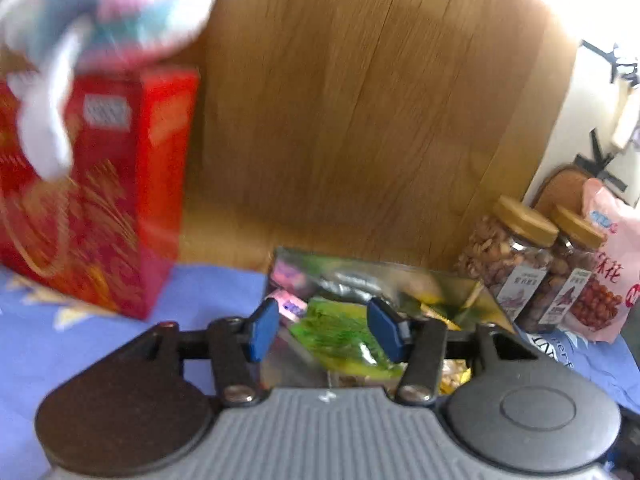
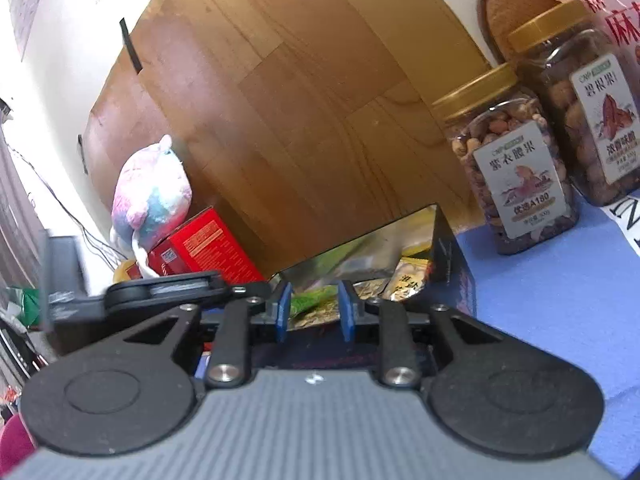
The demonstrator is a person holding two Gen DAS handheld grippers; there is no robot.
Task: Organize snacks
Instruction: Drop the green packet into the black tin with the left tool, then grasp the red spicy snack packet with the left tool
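On the blue cloth, just in front of the wooden board, stands an open box with shiny inner walls, and the small snacks are collected inside it. The left gripper hangs over the near edge of this box with its blue pads spread; a green packet lies between and below them, but I cannot tell if the pads touch it. The right gripper points into the same box from the near side, its pads also apart and holding nothing. I think both come here because the box is the sorting place.

The green packet is flat and glossy, with a yellow border. Beside it, further right, lies a yellowish nut packet.

At the right two jars of nuts with golden lids stand close together against the board, and a pink bag leans next to them. At the far left a red carton carries a plush toy.
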